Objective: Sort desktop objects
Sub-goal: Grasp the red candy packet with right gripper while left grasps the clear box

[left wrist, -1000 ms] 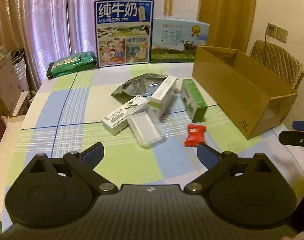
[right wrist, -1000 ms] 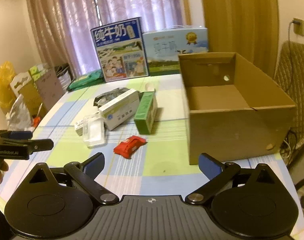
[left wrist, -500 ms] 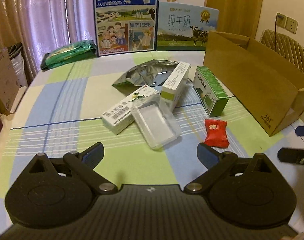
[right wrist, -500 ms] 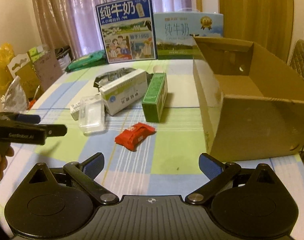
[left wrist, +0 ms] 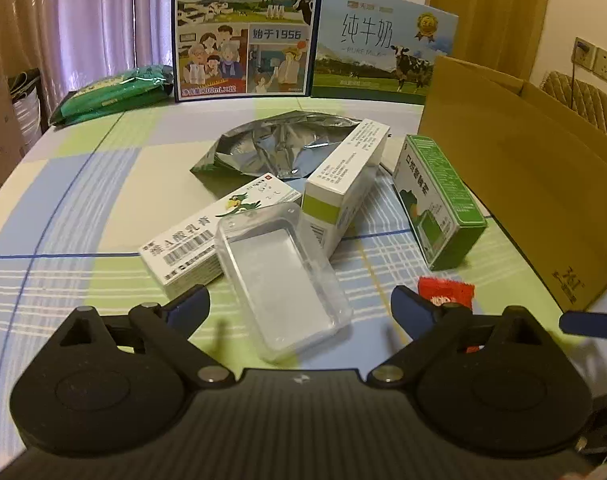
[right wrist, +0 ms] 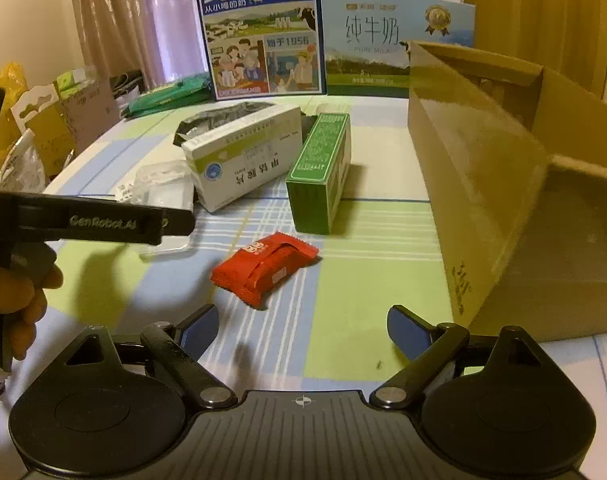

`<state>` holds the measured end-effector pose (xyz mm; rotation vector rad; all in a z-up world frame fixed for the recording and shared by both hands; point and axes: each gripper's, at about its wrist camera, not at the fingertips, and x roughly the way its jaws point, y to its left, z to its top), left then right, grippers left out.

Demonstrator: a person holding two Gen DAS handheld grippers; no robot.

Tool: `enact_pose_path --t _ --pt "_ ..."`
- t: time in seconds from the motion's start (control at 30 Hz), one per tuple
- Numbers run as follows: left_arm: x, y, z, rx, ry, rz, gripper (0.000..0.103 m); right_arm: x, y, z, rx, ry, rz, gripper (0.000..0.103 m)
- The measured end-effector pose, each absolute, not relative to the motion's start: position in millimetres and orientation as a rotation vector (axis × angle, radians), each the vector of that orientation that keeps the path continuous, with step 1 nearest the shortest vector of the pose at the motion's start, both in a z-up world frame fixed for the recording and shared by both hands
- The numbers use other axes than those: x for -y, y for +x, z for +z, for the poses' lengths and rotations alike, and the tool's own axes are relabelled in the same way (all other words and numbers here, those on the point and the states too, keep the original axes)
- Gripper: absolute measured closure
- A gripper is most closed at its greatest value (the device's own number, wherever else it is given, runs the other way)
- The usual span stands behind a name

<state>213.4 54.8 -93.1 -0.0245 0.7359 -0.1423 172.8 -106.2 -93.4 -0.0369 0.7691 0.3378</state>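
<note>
My left gripper [left wrist: 301,312] is open, its fingers either side of a clear plastic tray [left wrist: 279,276] that leans on a white barcoded box [left wrist: 215,236]. Behind stand a white-and-green medicine box [left wrist: 345,184], a green box [left wrist: 439,200] and a crumpled silver foil bag [left wrist: 279,148]. The red snack packet [right wrist: 265,268] lies just ahead of my open right gripper [right wrist: 301,332], nothing between the fingers. In the right wrist view the green box [right wrist: 321,168], the white-and-green medicine box [right wrist: 243,156] and the left gripper [right wrist: 99,222], held by a hand, also show. The open cardboard box [right wrist: 483,184] stands at right.
Two milk cartons [left wrist: 247,28] [left wrist: 383,44] stand at the table's far edge, a green packet [left wrist: 111,96] to their left. Bags and cardboard [right wrist: 35,128] sit off the table's left side. A padded chair [left wrist: 583,104] is behind the cardboard box [left wrist: 523,184].
Both grippers have moved forward and lower toward the objects. The clear tray now lies between the left fingers, and the red packet is close in front of the right gripper.
</note>
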Motion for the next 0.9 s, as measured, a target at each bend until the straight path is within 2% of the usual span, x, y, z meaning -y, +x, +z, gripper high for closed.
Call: enact_pose_path --t 0.1,0.27,0.33,0.57,0.7,0.77,0.83,0.9 --pt "-51 221 -98 -0.739 -0.007 -0.128 0.015 104 178 -98 -0.758 -0.056 0.37 0.014" --pt "-53 223 -101 -0.768 0.022 -0.108 0.038 98 190 -102 -0.72 -0.124 0.45 0.014" --pt "-56 222 -100 -0.781 0.02 -0.115 0.043 93 196 -102 -0.699 -0.151 0.485 0.014" --pt "-65 207 -87 -0.824 0.017 -0.159 0.046 71 223 -111 -0.701 -0.247 0.596 0.014" --pt "-70 188 -81 -0.842 -0.006 -0.178 0.048 69 230 -118 -0.735 -0.253 0.621 0.029" --pt "-72 176 -81 -0.85 -0.013 -0.185 0.048 71 227 -117 -0.749 -0.236 0.625 0.04" --pt "-71 168 -82 -0.854 -0.01 -0.187 0.048 70 219 -114 -0.754 -0.249 0.616 0.056" --pt "-69 160 -82 -0.861 -0.013 -0.196 0.048 70 211 -111 -0.775 -0.248 0.6 0.058"
